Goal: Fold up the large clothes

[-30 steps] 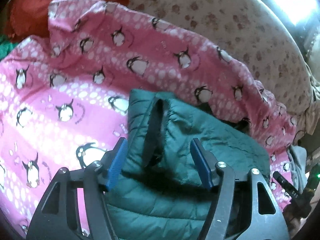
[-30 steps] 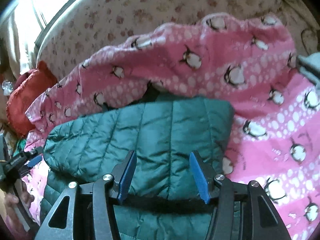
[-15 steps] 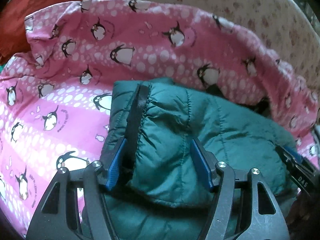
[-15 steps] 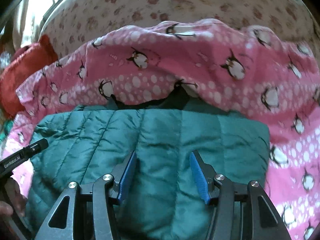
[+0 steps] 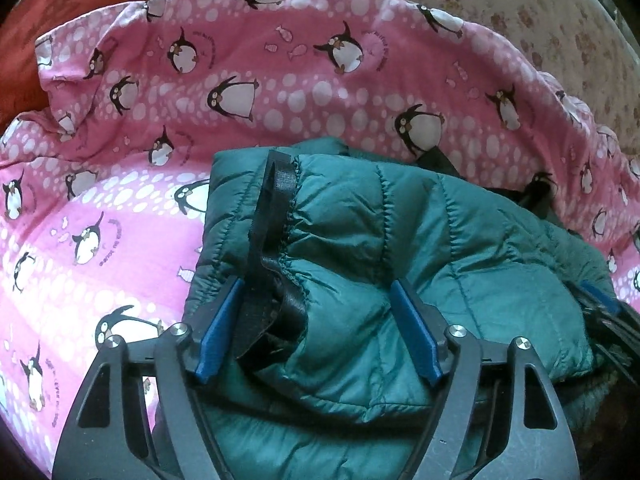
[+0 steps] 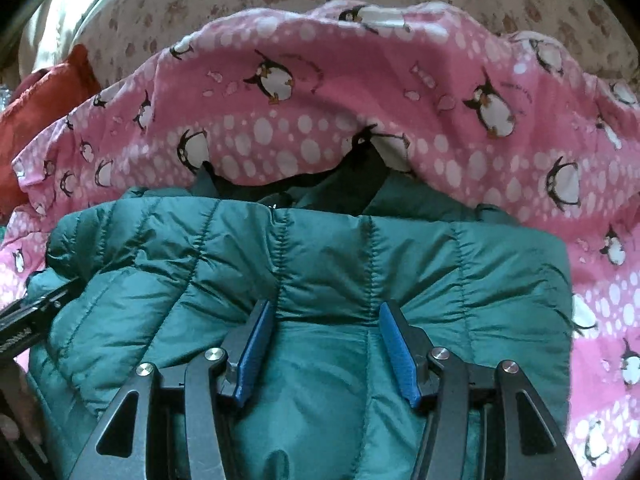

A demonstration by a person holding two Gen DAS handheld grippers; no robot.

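A dark green quilted jacket [image 5: 460, 240] lies folded on a pink penguin-print blanket [image 5: 280, 92]. My left gripper [image 5: 316, 284] stands over its left end. Its jaws are opening, with a puffy fold and the black-trimmed edge [image 5: 276, 216] still between the blue pads and touching them. In the right wrist view the jacket [image 6: 320, 248] fills the foreground. My right gripper [image 6: 325, 306] is shut on a bunched fold of it, and creases run to both pads. The other gripper's tip shows at the far left [image 6: 36, 316].
The pink blanket [image 6: 320, 120] is rucked up in a ridge behind the jacket, over its far edge. Beyond it lies a beige floral sheet [image 5: 480, 0]. A red cushion [image 5: 60, 20] sits at the back left. Part of a hand [image 6: 16, 412] is at the left edge.
Both grippers have come down and forward with the jacket, which now rests lower on the blanket. The left jaws have spread wider around their fold. The right jaws keep the same width.
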